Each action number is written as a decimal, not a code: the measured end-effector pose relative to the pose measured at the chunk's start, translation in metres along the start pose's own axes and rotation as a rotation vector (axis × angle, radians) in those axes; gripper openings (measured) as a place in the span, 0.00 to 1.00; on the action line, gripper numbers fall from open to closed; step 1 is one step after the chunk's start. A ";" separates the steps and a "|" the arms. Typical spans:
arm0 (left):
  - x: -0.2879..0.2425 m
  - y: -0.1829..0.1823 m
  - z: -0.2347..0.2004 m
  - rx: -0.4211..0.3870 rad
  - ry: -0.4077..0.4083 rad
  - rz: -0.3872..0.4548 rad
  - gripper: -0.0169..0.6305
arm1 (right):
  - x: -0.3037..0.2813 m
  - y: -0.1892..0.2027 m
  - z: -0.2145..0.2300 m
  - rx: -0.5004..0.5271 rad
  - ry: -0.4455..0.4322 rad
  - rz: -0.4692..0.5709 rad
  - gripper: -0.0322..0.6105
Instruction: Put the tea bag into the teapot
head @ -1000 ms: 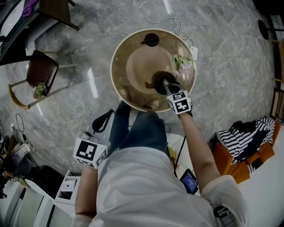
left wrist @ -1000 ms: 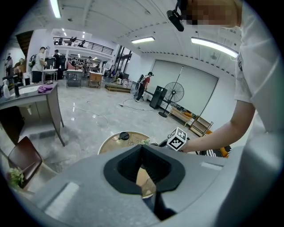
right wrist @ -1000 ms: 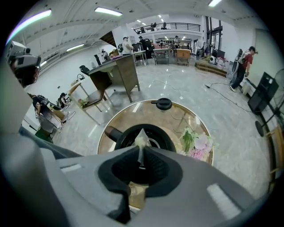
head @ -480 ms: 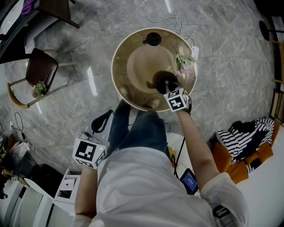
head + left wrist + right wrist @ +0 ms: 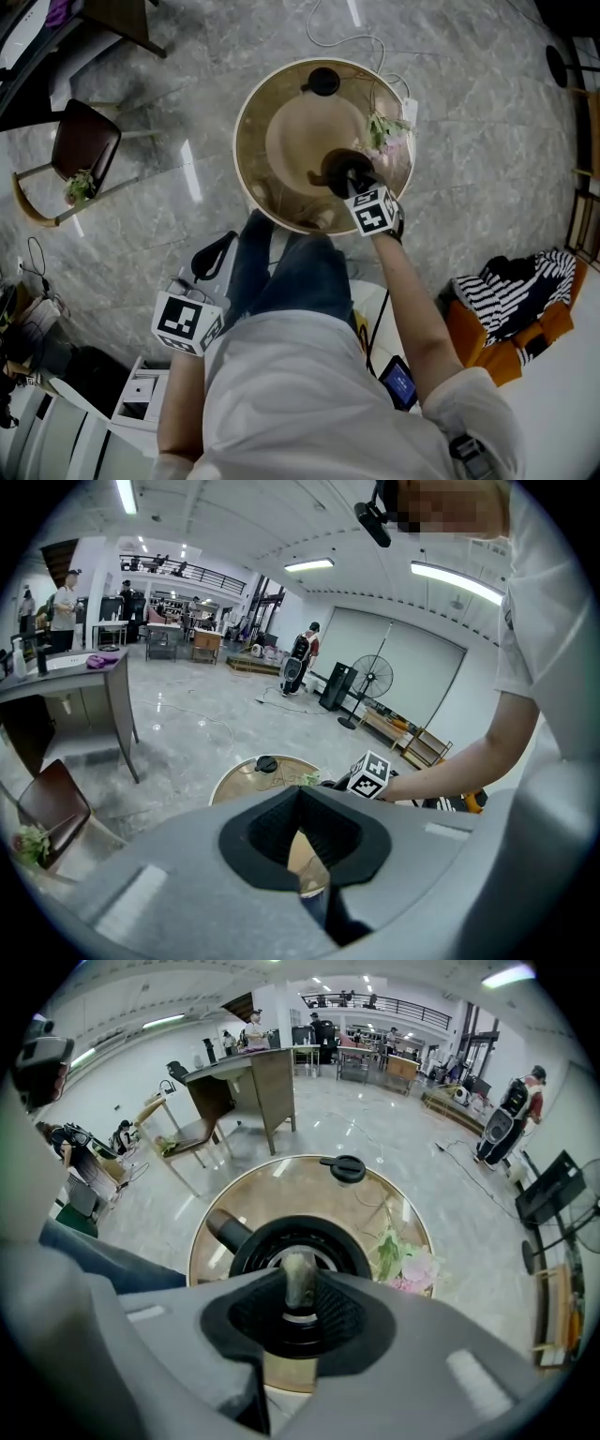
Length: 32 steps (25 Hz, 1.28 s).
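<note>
A black teapot [image 5: 334,169] stands open on the round amber glass table [image 5: 272,112], its side handle [image 5: 223,1229] pointing left in the right gripper view. My right gripper [image 5: 300,1290] hangs straight over the teapot's mouth [image 5: 255,1244], shut on a small greyish tea bag [image 5: 300,1277] that sticks up between the pads. In the head view the right gripper [image 5: 354,182] reaches in from the table's near edge. My left gripper [image 5: 187,322] stays low by the person's left hip, away from the table, jaws together with nothing in them [image 5: 302,841].
The teapot's black lid [image 5: 322,82] lies at the table's far edge. A sprig of pink flowers [image 5: 386,131] lies right of the teapot. A chair [image 5: 80,150] stands left on the marble floor, a white cable [image 5: 342,42] beyond the table, and striped clothes [image 5: 511,281] at the right.
My right gripper with the tea bag has edged slightly farther over the teapot's mouth. The left gripper has stayed where it was.
</note>
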<state>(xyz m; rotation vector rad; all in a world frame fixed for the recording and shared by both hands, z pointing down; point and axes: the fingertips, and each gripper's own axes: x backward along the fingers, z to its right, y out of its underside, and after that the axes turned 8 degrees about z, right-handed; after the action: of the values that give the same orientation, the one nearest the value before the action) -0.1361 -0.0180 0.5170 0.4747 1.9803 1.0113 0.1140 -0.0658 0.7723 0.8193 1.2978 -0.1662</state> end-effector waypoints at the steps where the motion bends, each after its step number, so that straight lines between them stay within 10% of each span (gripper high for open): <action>1: 0.000 0.000 0.001 0.001 0.001 0.001 0.04 | 0.002 0.001 0.000 0.001 -0.001 0.000 0.19; 32: -0.007 -0.007 0.007 -0.005 0.022 0.023 0.04 | 0.020 -0.013 0.000 0.003 -0.015 0.025 0.09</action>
<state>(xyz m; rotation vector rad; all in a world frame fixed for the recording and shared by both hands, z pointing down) -0.1261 -0.0233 0.5124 0.4870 1.9957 1.0393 0.1131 -0.0683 0.7484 0.8346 1.2729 -0.1539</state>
